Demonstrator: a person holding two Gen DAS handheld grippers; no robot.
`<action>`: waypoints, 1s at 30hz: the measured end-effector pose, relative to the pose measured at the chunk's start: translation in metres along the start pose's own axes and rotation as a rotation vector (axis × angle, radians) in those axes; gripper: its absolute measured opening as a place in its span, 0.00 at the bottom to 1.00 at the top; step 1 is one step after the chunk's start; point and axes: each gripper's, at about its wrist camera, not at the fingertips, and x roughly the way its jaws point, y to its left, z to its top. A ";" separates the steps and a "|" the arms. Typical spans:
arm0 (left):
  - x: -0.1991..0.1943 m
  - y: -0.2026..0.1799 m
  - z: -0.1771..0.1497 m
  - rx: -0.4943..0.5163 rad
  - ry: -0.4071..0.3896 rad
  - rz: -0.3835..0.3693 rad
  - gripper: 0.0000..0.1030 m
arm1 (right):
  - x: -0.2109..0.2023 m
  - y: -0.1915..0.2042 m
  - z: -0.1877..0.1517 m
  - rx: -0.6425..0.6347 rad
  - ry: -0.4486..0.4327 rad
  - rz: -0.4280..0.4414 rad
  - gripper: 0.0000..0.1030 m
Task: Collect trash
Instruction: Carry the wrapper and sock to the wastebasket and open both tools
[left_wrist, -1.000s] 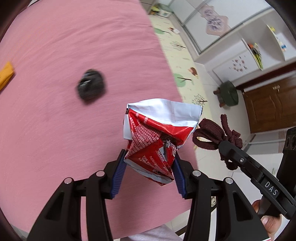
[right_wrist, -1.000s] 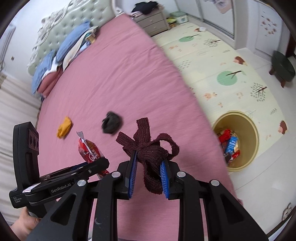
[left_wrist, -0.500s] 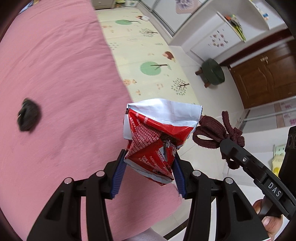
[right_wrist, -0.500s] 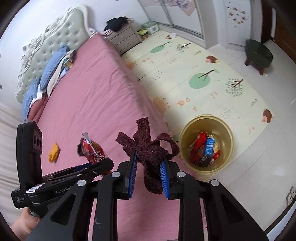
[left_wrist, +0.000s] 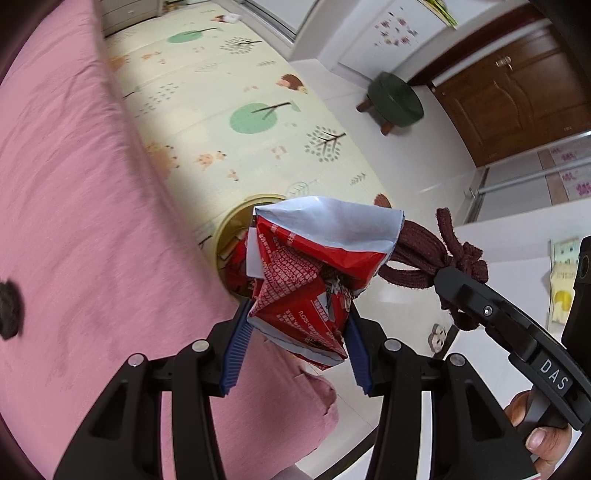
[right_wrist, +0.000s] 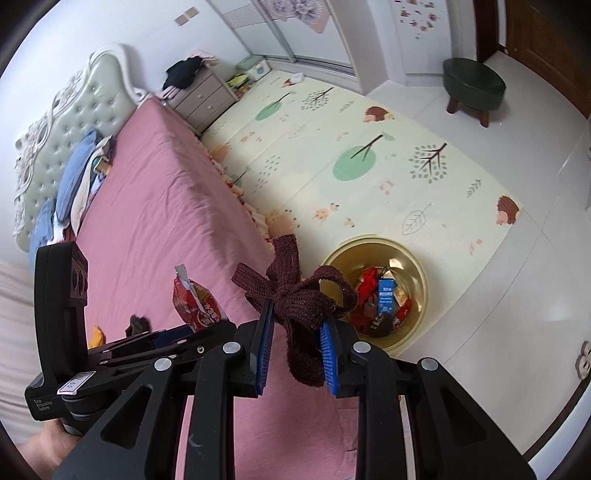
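While the left gripper pinches a red snack wrapper and the right gripper's fingers clamp a maroon knitted bow beyond the bed's edge, both need carrying over the yellow bin before release.

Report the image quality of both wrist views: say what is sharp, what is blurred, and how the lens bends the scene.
Left wrist view: the red snack bag in the left gripper is sharp; the pink bed and black lump are smeared.
Right wrist view: the maroon knit bow is crisp, the yellow bin is fairly clear, the play mat is slightly soft.
Both views: straight edges bow and the corners go dark.
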 end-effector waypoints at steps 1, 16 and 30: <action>0.004 -0.006 0.004 0.013 0.004 -0.002 0.46 | 0.000 -0.004 0.002 0.007 -0.003 -0.002 0.23; 0.028 -0.026 0.022 0.089 0.032 0.007 0.81 | -0.006 -0.046 0.017 0.120 -0.039 0.028 0.47; 0.004 0.000 0.002 0.067 -0.002 0.024 0.81 | -0.002 -0.025 0.017 0.106 -0.024 0.037 0.50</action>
